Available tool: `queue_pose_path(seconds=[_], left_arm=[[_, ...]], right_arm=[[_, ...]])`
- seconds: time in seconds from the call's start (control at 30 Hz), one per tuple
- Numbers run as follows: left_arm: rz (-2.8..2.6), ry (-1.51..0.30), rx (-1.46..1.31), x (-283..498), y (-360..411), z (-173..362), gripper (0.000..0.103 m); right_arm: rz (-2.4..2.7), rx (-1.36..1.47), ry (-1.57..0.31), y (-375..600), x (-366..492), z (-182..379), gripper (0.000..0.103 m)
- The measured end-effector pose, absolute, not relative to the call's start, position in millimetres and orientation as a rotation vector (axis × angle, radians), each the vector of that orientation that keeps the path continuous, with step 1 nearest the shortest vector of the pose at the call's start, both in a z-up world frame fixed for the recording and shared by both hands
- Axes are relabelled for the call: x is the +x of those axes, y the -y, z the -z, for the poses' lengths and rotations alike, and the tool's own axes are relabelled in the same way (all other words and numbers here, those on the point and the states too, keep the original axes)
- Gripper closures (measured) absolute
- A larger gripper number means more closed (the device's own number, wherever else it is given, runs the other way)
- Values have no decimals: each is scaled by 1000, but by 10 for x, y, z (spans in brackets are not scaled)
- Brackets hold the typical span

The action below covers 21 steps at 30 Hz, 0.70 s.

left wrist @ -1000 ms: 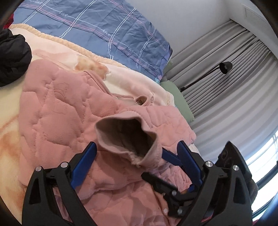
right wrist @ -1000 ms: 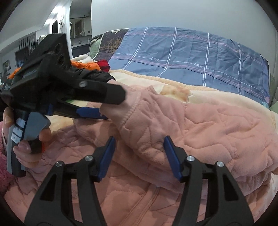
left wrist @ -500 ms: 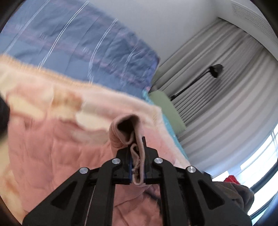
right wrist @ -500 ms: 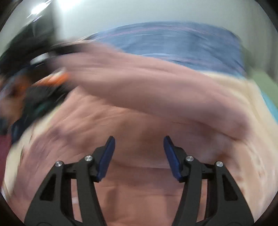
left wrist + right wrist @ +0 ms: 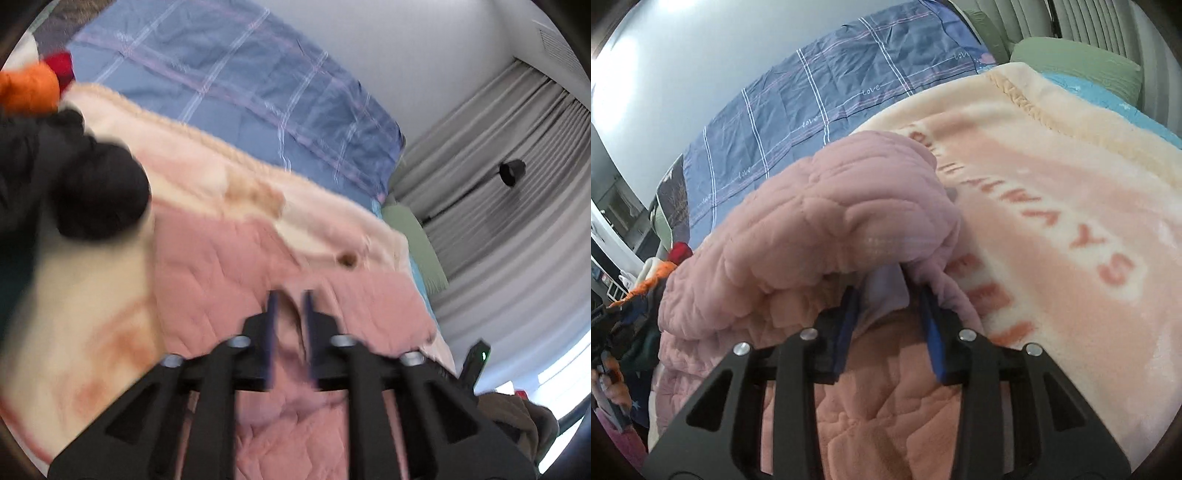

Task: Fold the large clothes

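A pink quilted fleece garment (image 5: 221, 273) lies on a cream and pink blanket on the bed. In the left wrist view, my left gripper (image 5: 290, 306) has its blue pads close together with a fold of the pink garment's cuff pinched between them. In the right wrist view, my right gripper (image 5: 888, 299) has its jaws narrowed around a bunched fold of the same garment (image 5: 820, 236), with pale lining fabric between the pads. The garment is humped up above the right gripper.
The cream blanket with orange letters (image 5: 1052, 229) covers the bed. A blue plaid duvet (image 5: 236, 85) lies behind it against the wall. A black garment (image 5: 74, 177) and orange clothing (image 5: 26, 88) sit at the left. Grey curtains (image 5: 517, 206), a black lamp (image 5: 511, 171) and a green pillow (image 5: 1075, 55) are at the right.
The left gripper, shut on the cuff, came down towards the spread garment. The right gripper went from open over the garment to closed on a bunched fold, and its view swung right.
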State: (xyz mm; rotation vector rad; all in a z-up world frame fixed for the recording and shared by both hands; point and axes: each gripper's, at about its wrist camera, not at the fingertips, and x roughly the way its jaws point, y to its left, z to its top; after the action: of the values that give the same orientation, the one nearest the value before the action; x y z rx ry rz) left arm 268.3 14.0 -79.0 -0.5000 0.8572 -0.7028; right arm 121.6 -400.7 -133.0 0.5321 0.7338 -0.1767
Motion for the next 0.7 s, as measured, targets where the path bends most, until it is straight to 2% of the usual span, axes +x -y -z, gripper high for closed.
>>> queue_pose_path(seconds=[0.03,0.07,0.2,0.33,0.4,0.43,0.47,0.53,0.7], left_arm=[[716,-868,-500,2670,-84,827,48],[734,-876,-493,2641,0,850,42],[744,-950,-390,2636,350,959,35],[693,-997,-381,2746,556,1142,36],[703,-973,-382,2755,601,1171,58],[727,-968,-389,2752,600,1165,82],[718,-958,-397,2749,584,1156,96],[670,-886,-403,2691,474,1040,97],[660,-683,-461,2424,-149,383,97]], right_arm=[[171,548,-732,4028,1211,1335,67],[166,561,-730,4029,1196,1339,67],[198,523,-720,3967,1070,1258,67],[39,466,-650,3724,998,1116,69],[-43,420,-674,3576,1070,1132,68],[-27,389,-701,3534,1130,1164,67],[-3,368,-736,3517,1193,1240,69],[16,400,-788,3541,1295,1388,72],[52,332,-780,3447,1279,1366,72]])
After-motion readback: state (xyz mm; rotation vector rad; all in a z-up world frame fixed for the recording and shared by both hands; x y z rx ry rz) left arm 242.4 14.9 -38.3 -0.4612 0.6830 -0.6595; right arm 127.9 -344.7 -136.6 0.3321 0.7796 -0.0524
